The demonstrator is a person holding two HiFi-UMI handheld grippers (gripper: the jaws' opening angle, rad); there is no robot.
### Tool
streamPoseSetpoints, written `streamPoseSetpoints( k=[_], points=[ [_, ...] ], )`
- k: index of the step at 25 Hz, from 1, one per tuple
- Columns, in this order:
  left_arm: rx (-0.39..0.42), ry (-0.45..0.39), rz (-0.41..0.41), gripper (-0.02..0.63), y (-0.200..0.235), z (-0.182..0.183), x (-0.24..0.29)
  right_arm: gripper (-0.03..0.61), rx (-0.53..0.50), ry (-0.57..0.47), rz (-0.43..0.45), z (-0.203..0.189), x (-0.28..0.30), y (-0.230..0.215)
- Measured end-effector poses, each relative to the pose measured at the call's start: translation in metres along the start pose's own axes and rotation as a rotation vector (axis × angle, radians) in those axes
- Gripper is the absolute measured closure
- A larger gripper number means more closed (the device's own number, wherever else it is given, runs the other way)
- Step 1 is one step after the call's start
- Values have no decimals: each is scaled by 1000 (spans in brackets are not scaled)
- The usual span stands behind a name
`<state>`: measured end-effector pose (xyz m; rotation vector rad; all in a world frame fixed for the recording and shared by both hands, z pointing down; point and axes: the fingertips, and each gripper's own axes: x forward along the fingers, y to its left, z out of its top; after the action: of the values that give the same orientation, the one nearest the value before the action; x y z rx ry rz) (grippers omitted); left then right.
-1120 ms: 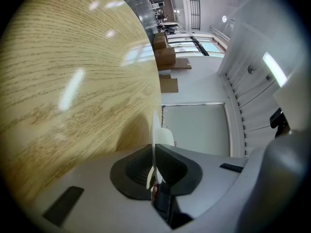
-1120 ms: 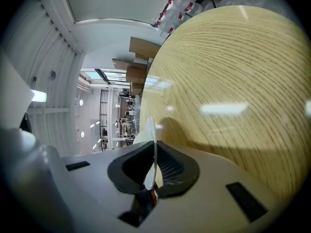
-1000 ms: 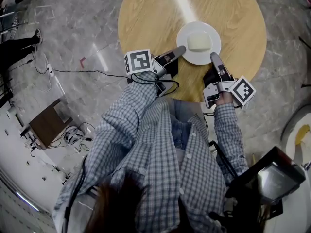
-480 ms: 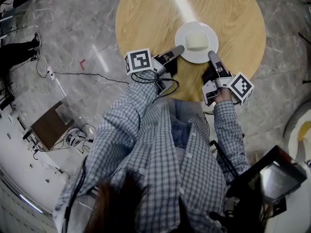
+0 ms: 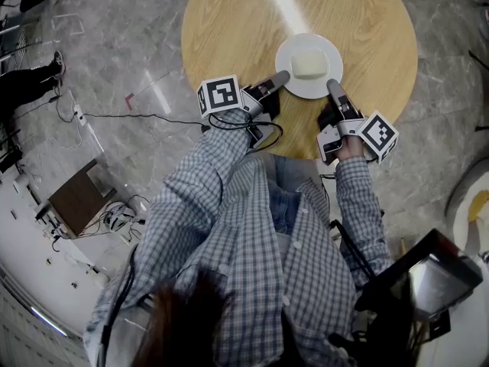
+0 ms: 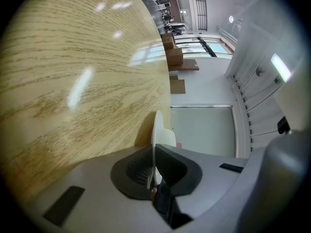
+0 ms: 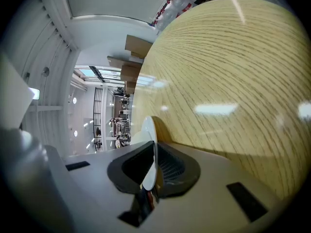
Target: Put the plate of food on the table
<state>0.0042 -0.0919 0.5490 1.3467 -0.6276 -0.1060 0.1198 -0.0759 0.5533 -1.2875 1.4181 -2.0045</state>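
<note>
There is one white plate (image 5: 286, 58) with one pale block of food (image 5: 308, 63) on it, and two grippers holding it. The left gripper (image 5: 280, 79) has its jaws closed tight on the plate's near-left rim. The right gripper (image 5: 334, 89) is clamped the same way on the near-right rim. In both gripper views the thin plate edge (image 6: 155, 130) (image 7: 148, 130) stands pinched between the dark pads.

The plate sits over the near half of one round wooden table (image 5: 229, 21), close to the wood. Whether it touches cannot be told.

The floor (image 5: 137, 44) is grey polished stone, with one black cable (image 5: 130, 113) trailing across it and one brown box (image 5: 75, 197) at the left. The gripper views show white walls and a few cardboard boxes (image 6: 174, 57) beyond the table.
</note>
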Motion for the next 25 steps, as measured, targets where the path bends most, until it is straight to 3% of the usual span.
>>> streamPoseSetpoints(
  k=[25],
  points=[
    [-40, -26, 16, 595, 4, 1, -1, 522, -54, 10, -42, -6, -3, -2]
  ],
)
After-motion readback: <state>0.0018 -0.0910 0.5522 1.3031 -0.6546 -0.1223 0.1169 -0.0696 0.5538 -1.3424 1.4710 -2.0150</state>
